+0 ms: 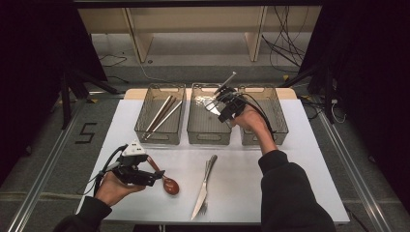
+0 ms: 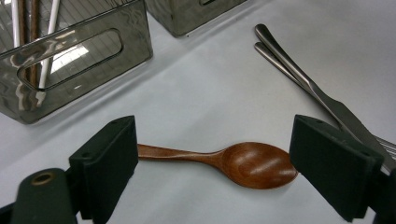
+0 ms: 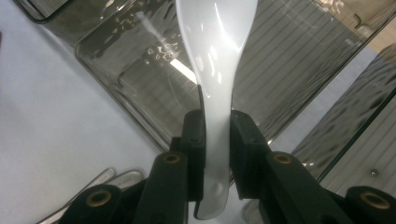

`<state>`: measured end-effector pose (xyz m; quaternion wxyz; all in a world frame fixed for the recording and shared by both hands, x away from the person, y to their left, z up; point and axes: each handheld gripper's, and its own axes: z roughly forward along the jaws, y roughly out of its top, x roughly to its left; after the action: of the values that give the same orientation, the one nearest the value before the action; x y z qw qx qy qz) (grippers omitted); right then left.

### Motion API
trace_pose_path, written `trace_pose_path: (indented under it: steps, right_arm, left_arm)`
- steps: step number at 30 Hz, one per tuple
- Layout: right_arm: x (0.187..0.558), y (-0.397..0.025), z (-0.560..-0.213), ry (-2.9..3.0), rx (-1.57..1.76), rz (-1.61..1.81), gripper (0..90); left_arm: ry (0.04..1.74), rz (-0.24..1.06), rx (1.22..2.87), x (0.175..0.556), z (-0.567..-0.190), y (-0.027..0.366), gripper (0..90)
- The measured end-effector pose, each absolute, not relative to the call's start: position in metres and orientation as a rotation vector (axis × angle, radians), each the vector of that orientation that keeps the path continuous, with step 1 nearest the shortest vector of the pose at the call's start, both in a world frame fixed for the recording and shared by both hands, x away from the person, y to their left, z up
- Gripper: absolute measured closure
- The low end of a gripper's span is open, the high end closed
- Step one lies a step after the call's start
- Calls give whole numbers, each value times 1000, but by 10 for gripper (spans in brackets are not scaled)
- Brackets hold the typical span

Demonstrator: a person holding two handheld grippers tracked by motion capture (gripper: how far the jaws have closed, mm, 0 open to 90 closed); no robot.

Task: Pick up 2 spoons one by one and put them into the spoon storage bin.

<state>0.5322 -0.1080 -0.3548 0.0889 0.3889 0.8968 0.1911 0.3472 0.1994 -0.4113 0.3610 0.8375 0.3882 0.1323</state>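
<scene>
Honestly, right tool (image 3: 217, 135) clamps the slick, breakable white spoon (image 3: 215, 56) mid-handle over the middle bin (image 3: 116, 74); left tool (image 2: 215, 158), wide open, straddles the light wooden spoon (image 2: 224, 161).

A white table (image 1: 309, 164) sits in the middle of a dim room, lit from above so its top glows against the dark. Black drapes (image 1: 34, 43) hang on both sides, swallowing the edges. Behind the table there's a pale wooden shelf unit (image 1: 193, 21), open underneath, with its uprights standing on a grey floor (image 1: 203, 63). Loose black cables (image 1: 285, 48) trail across that floor at the back right. Metal rails (image 1: 43, 169) run along the floor on either side, and a black number five (image 1: 86, 133) is taped down at the left.
</scene>
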Motion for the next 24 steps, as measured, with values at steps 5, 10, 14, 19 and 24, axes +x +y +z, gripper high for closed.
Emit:
trace_pose_path:
  steps: [5, 10, 14, 19, 24]
  right_arm:
    - [537, -102, -356, 2668, 1165, 558, 777]
    - [543, -98, -358, 2656, 1179, 548, 777]
    - [546, -93, -364, 2656, 1187, 527, 776]
    - [550, -87, -371, 2641, 1196, 520, 764]
    - [553, -84, -374, 2622, 1223, 537, 578]
  left_arm:
    - [996, 340, 2160, 347, -411, 199, 151]
    - [990, 339, 2167, 347, -411, 200, 151]
    - [997, 339, 2164, 348, -411, 200, 151]
    - [992, 341, 2162, 348, -411, 200, 152]
    - [998, 345, 2165, 348, -411, 201, 152]
